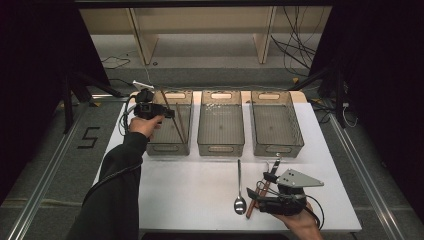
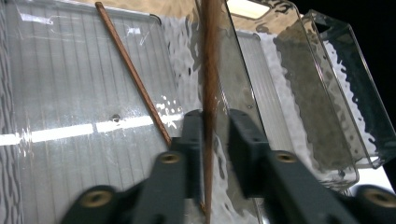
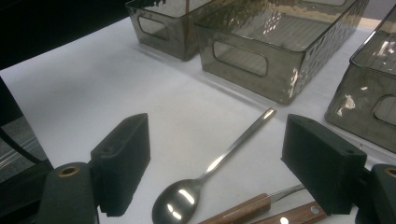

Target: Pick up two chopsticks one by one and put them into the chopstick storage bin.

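I am working over a white table [image 1: 200, 190] standing on grey floor, dark curtains hanging either side. My left gripper [image 2: 215, 140], jaws loosened, is straddling a brown chopstick [image 2: 209, 84] above the left bin [image 1: 170, 147]. My right gripper [image 3: 215, 163] is hanging released over the spoon [image 3: 205, 179].

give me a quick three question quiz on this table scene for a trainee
1. True or false: the spoon lies inside the middle bin.
2. How many clear bins stand in the row at the back of the table?
3. What stands between the jaws of the left claw? A: a fork. B: a brown chopstick. C: nothing.

Key:
1. False. It lies on the white table, in front of the bins.
2. Three.
3. B.
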`<state>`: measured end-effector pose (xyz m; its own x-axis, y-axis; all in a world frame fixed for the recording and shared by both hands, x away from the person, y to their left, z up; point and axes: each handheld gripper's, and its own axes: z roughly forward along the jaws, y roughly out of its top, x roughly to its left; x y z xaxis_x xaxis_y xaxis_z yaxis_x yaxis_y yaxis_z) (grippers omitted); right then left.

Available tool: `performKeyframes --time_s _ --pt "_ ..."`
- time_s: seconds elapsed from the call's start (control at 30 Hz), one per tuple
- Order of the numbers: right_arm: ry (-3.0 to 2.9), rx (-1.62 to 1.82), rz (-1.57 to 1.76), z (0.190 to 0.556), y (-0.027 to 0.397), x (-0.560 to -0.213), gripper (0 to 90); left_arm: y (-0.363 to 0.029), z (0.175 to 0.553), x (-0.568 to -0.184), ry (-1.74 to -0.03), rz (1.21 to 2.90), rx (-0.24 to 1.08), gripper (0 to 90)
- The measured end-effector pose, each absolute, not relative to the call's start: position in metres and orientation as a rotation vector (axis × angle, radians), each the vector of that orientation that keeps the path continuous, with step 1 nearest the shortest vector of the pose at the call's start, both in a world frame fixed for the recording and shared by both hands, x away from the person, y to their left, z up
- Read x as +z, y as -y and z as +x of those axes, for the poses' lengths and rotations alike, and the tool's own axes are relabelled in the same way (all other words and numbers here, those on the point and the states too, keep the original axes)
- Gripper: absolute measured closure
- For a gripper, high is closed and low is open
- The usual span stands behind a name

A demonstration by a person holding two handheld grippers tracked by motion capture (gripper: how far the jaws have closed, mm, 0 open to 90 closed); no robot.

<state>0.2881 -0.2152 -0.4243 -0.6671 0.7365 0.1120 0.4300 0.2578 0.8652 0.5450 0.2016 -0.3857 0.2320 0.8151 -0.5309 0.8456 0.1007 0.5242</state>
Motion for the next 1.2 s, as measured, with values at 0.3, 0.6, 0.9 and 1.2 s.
performKeyframes --time_s 0.3,0.6,0.9,1.2 --pt "-2.216 1.37 1.074 0.288 0.216 -0.424 24.1 -0.206 0.539 -0.377 -1.615 1.673 0.046 28.7" --pt "-2.214 1.356 1.085 0.289 0.217 -0.424 24.1 -0.204 0.515 -0.363 -1.474 1.669 0.061 21.3" --pt "-2.216 1.313 1.131 0.292 0.218 -0.426 24.1 -0.199 0.476 -0.356 -1.312 1.682 0.072 17.4" --pt "-2.21 1.263 1.215 0.296 0.221 -0.429 24.1 -0.202 0.43 -0.36 -1.194 1.671 0.105 16.7"
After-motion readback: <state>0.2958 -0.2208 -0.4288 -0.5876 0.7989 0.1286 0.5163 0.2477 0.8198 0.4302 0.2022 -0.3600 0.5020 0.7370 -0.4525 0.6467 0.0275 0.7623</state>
